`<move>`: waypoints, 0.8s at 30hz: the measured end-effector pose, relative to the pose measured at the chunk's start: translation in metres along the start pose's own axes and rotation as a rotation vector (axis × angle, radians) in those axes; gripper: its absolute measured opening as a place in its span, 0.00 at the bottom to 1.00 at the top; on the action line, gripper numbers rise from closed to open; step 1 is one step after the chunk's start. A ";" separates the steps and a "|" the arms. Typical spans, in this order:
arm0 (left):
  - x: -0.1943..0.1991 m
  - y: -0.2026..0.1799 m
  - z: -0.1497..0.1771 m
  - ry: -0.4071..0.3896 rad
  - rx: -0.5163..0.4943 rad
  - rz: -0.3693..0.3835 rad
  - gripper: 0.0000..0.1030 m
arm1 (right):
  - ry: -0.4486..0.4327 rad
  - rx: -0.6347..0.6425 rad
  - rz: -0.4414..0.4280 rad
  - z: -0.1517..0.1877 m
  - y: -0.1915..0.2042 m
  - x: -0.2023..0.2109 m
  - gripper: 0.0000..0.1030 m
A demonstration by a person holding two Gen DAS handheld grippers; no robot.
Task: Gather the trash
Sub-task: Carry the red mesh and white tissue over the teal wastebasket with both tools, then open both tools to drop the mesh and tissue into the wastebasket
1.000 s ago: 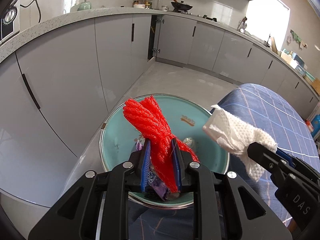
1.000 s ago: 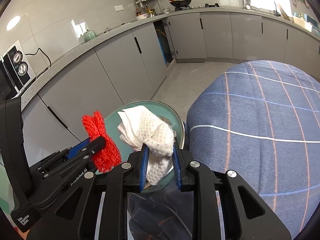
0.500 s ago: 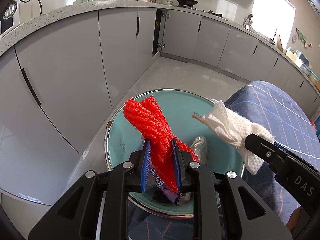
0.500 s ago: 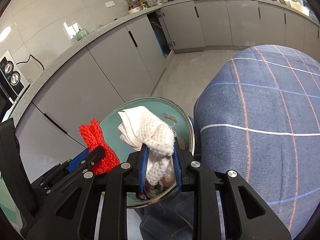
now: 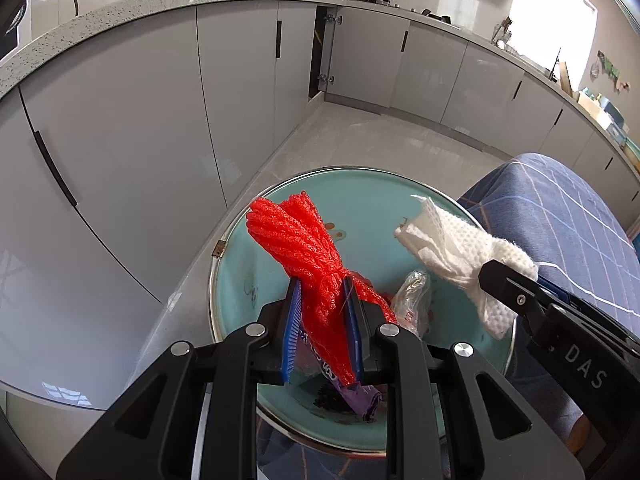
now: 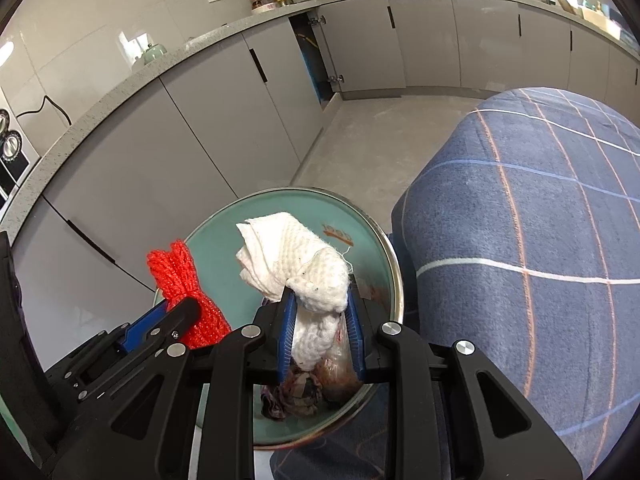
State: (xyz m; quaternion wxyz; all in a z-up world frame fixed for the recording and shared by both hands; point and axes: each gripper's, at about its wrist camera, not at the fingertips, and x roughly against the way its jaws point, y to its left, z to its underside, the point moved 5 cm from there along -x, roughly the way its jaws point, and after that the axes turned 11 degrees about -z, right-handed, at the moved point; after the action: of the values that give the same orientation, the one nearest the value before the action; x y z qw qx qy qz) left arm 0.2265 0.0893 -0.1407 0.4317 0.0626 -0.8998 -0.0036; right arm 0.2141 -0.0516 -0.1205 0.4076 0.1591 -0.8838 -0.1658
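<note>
A bunch of red mesh netting (image 5: 304,248) sticks up from my left gripper (image 5: 322,308), which is shut on it above a round teal bin (image 5: 360,200) with a metal rim. My right gripper (image 6: 320,320) is shut on a crumpled white paper towel (image 6: 296,256), also over the bin (image 6: 352,220). In the left wrist view the towel (image 5: 452,248) and right gripper (image 5: 516,296) hang at the bin's right side. The right wrist view has the red netting (image 6: 180,276) to the left. A purple wrapper (image 5: 356,396) and clear plastic (image 5: 412,300) lie in the bin.
A table under a blue checked cloth (image 6: 540,240) stands right beside the bin on its right. Grey kitchen cabinets (image 5: 120,140) curve round the left and back, one door (image 5: 320,52) ajar. Pale floor (image 5: 380,140) lies beyond the bin.
Both grippers have sunk towards the bin, which now looks larger and nearer. The red netting and the white towel stay gripped as before.
</note>
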 end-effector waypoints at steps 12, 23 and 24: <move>-0.016 -0.002 -0.001 0.028 -0.007 -0.025 0.20 | 0.059 -0.002 -0.027 -0.003 -0.004 -0.036 0.32; -0.021 -0.007 0.002 0.037 -0.023 -0.036 0.21 | -0.022 0.025 -0.056 -0.004 -0.004 0.000 0.34; -0.020 -0.008 0.003 0.035 -0.026 -0.039 0.21 | -0.020 0.031 -0.052 -0.005 -0.003 -0.001 0.34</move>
State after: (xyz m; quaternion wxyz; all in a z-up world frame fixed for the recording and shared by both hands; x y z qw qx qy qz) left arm 0.2377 0.0831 -0.1586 0.4480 0.0744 -0.8906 -0.0226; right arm 0.2188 -0.0546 -0.1191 0.3920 0.1867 -0.8858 -0.1639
